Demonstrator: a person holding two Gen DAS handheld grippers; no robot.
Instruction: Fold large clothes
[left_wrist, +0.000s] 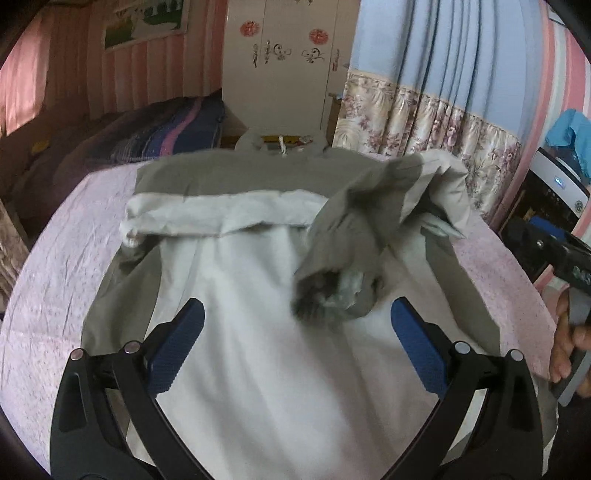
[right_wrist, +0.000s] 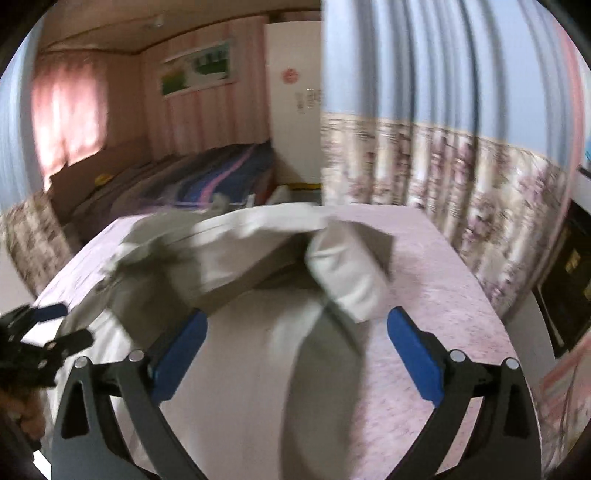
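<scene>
The left gripper (left_wrist: 297, 343) points down at a slant over the table. Its two blue fingers (left_wrist: 177, 347) stand far apart and hold nothing. The right gripper (right_wrist: 295, 354) tilts down the same way. Its blue fingers (right_wrist: 415, 356) are spread wide too, and nothing is pinched between them. In the left view a hand (left_wrist: 570, 343) shows at the right edge, wrapped around the handle of the other tool. In the right view the left gripper shows small and dark at the left edge, with a bit of a hand under it.

The big grey coat (left_wrist: 258, 295) lies spread out on a table with a pink cloth (left_wrist: 55, 295). Its pale lining faces up. It sits right under both grippers and reaches away from them to the far edge of the table. One sleeve (left_wrist: 354, 243) is flopped over onto the middle of the coat. Its cuff end lies just past the left gripper's tips, between the two fingers in the picture, but not touching them. It looks blurry. In the right view a pale folded part of the coat (right_wrist: 347, 273) lies just beyond the fingers, also blurry. A pale folded band (left_wrist: 221, 214) runs across the coat farther back.

Behind the table are a bed with a striped blanket (left_wrist: 155, 133), a white wardrobe (left_wrist: 288, 66) and a blue curtain with flowers (left_wrist: 424, 92).

I see no boxes or baskets.
</scene>
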